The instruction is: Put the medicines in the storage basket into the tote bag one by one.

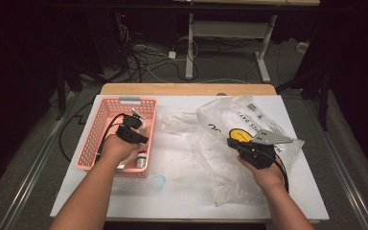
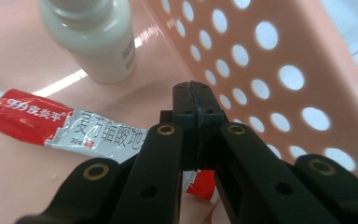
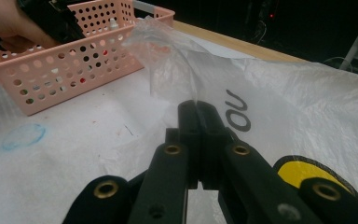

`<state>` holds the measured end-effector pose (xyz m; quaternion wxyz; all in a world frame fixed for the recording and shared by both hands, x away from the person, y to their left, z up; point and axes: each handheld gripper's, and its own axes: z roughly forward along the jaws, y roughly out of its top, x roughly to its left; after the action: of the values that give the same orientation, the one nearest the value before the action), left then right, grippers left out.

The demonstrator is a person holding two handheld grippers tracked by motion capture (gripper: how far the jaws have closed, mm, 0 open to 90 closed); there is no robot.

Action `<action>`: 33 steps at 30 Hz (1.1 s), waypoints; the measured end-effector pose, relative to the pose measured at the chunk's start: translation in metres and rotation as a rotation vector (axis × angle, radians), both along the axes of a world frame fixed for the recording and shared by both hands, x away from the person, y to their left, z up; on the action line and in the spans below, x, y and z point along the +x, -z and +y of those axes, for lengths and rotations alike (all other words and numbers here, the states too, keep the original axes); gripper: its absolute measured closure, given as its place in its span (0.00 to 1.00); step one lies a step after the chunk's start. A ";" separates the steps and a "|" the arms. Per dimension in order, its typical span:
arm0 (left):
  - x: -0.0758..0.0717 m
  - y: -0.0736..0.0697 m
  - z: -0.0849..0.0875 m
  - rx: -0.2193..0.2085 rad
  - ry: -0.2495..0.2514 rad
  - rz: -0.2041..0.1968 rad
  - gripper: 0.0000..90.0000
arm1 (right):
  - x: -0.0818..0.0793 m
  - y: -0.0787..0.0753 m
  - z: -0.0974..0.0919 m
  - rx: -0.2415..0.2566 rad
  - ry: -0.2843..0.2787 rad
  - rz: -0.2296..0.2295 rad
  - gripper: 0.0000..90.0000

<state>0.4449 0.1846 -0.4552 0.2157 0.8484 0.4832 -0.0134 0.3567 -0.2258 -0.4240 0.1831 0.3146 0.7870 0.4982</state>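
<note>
My left gripper point(image 1: 143, 139) is down inside the pink perforated basket point(image 1: 92, 132), and its jaws point(image 2: 196, 93) are shut with nothing between them. Just under them on the basket floor lies a red and silver ointment tube point(image 2: 51, 121). A white bottle point(image 2: 93, 42) stands beyond the tube. My right gripper point(image 1: 230, 142) rests over the crumpled clear plastic bag point(image 1: 249, 112) at the right. It point(image 3: 196, 106) is shut on a fold of that clear film point(image 3: 172, 60), which rises in a peak from the tips.
A white sheet covers the table point(image 1: 182, 196), with a faint blue ring mark point(image 1: 159, 181) near the front. The printed bag has a yellow patch point(image 3: 303, 170) beside my right jaws. The basket point(image 3: 51, 79) stands left of the bag, with a hand point(image 3: 4, 23) over it. Cables lie on the floor behind.
</note>
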 end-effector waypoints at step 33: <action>-0.012 -0.013 0.052 0.090 -0.076 -0.020 0.98 | 0.001 0.001 0.000 -0.007 -0.001 0.000 1.00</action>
<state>0.4333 0.2363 -0.4419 0.1825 0.8385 0.5128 0.0250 0.3575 -0.2255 -0.4250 0.1841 0.3133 0.7890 0.4954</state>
